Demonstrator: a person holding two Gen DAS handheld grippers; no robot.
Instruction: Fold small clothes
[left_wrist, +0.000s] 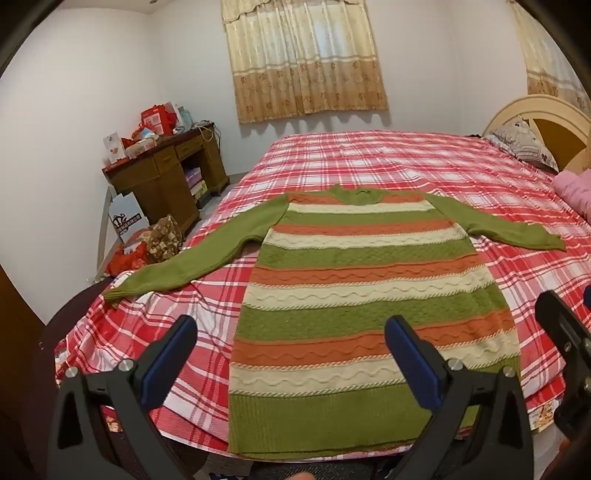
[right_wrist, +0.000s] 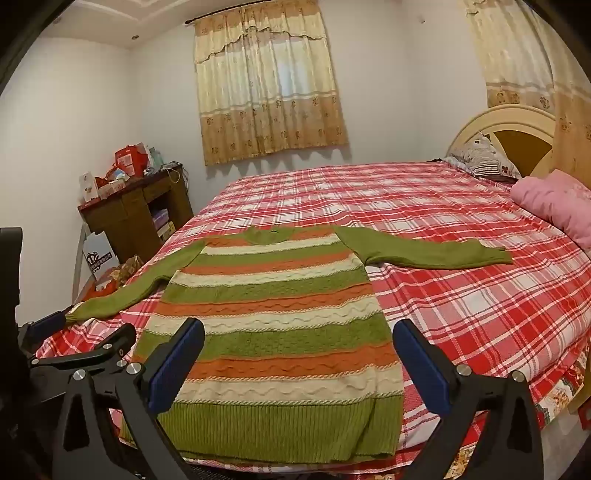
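A knitted sweater (left_wrist: 365, 291) with green, orange and cream stripes lies flat on the bed, hem nearest me, collar far, both green sleeves spread out to the sides. It also shows in the right wrist view (right_wrist: 273, 332). My left gripper (left_wrist: 291, 332) is open and empty, held above the hem's left part. My right gripper (right_wrist: 299, 336) is open and empty above the hem's right part. The right gripper shows at the right edge of the left wrist view (left_wrist: 561, 325); the left gripper shows at the left edge of the right wrist view (right_wrist: 92, 350).
The bed (left_wrist: 424, 162) has a red and white plaid sheet, with pillows (right_wrist: 554, 203) and a headboard (right_wrist: 517, 129) at the far right. A cluttered wooden desk (left_wrist: 166, 173) and bags on the floor (left_wrist: 140, 243) stand left of the bed. Curtains (left_wrist: 303, 59) hang behind.
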